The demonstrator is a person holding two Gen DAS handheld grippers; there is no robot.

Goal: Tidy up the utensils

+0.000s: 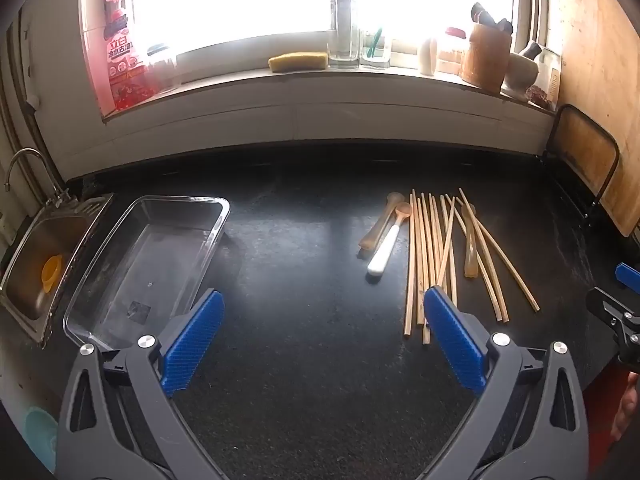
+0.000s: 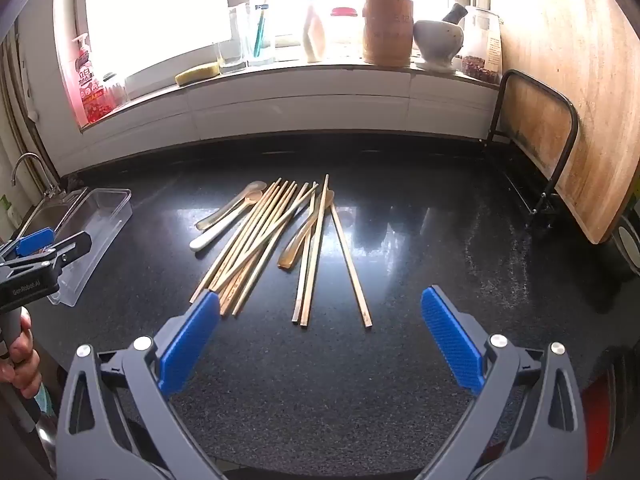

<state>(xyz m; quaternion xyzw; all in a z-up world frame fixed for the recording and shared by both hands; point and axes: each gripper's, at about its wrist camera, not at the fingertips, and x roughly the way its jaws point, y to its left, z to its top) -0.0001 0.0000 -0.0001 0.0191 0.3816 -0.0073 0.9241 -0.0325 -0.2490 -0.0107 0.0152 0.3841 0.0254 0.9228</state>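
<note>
Several wooden chopsticks (image 1: 430, 256) lie in a loose bundle on the black counter, also in the right wrist view (image 2: 260, 236). A white-handled spoon (image 1: 386, 250) and two translucent spoons (image 1: 378, 222) (image 1: 470, 240) lie among them; the white-handled spoon shows too in the right wrist view (image 2: 218, 230). A clear plastic tray (image 1: 148, 264) sits empty at the left by the sink. My left gripper (image 1: 322, 312) is open and empty above the counter between tray and utensils. My right gripper (image 2: 320, 312) is open and empty just in front of the chopsticks.
A steel sink (image 1: 36, 264) with a faucet is at the far left. Wooden cutting boards (image 2: 568, 92) lean in a black rack at the right. The windowsill holds a detergent bottle (image 1: 122, 52), sponge, glasses, a wooden utensil holder (image 2: 387, 30) and a mortar.
</note>
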